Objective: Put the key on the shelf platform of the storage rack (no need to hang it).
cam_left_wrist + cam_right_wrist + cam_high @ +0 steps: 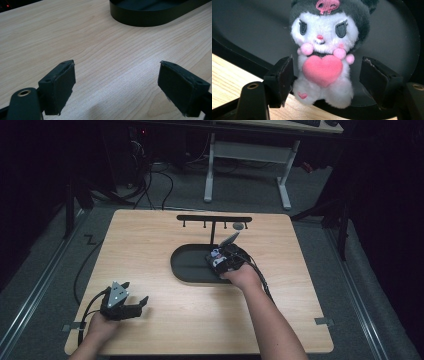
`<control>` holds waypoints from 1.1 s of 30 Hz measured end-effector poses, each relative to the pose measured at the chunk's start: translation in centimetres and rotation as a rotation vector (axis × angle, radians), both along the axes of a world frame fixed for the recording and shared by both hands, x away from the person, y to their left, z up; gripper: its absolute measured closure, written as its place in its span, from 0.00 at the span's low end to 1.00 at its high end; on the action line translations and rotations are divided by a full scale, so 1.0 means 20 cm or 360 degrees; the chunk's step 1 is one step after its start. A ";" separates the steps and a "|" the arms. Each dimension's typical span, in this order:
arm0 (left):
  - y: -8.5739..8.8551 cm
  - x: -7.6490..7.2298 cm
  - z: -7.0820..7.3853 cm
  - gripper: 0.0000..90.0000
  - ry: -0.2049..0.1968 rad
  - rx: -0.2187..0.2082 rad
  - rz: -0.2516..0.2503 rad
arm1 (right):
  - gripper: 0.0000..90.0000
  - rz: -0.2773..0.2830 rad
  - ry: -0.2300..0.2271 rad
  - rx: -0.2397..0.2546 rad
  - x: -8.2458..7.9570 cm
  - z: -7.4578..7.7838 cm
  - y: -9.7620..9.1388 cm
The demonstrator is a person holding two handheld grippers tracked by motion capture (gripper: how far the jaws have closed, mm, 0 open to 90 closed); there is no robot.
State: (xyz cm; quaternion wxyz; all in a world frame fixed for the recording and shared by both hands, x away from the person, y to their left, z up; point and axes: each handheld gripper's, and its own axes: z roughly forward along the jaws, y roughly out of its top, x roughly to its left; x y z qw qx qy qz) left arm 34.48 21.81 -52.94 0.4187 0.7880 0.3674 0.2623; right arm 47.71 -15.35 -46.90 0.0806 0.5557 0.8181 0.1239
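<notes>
A small plush toy (323, 57), white with a dark hood and a pink heart on its front, lies at the right end of a black oval tray (249, 37), its feet over the near rim. My right gripper (325, 80) stands open around it: the left pad sits close against the toy's side and the right pad is apart from it. From above, the toy (216, 254) shows at the tip of the right gripper (218, 258) over the tray (185, 276). My left gripper (136, 296) rests near the table's front left, open (117, 85), nothing between its jaws.
A black rack with hooks (214, 219) stands at the far side of the wooden table (150, 245), a small grey round thing (238, 226) beside it. The tray's end (140, 20) lies ahead of the left gripper. White desk legs (210, 170) and cables are beyond the table.
</notes>
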 end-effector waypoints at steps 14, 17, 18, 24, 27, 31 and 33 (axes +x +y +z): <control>0.00 -0.01 0.00 0.17 -0.0006 0.0010 -0.0002 | 0.29 0.0017 -0.0164 0.0014 -0.14 0.11 -0.07; 0.00 -0.01 0.00 0.17 -0.0008 0.0011 -0.0002 | 0.28 0.0009 -0.0191 0.0034 -0.18 0.11 -0.11; 0.00 -0.01 0.00 0.17 -0.0008 0.0012 -0.0002 | 0.28 0.0009 -0.0202 0.0038 -0.20 0.12 -0.13; 0.00 0.00 0.00 0.17 -0.0006 0.0014 -0.0001 | 0.28 0.0032 -0.0302 0.0092 -0.33 0.08 -0.22; 0.00 -0.01 0.00 0.17 -0.0007 0.0017 0.0000 | 0.27 0.0058 -0.0381 0.0126 -0.41 0.05 -0.26; -0.01 -0.01 0.00 0.17 -0.0010 0.0023 -0.0002 | 0.26 0.0110 -0.0477 0.0122 -0.53 -0.01 -0.30; -0.01 -0.01 0.00 0.17 -0.0009 0.0027 -0.0003 | 0.25 0.0107 -0.0528 0.0152 -0.60 -0.04 -0.32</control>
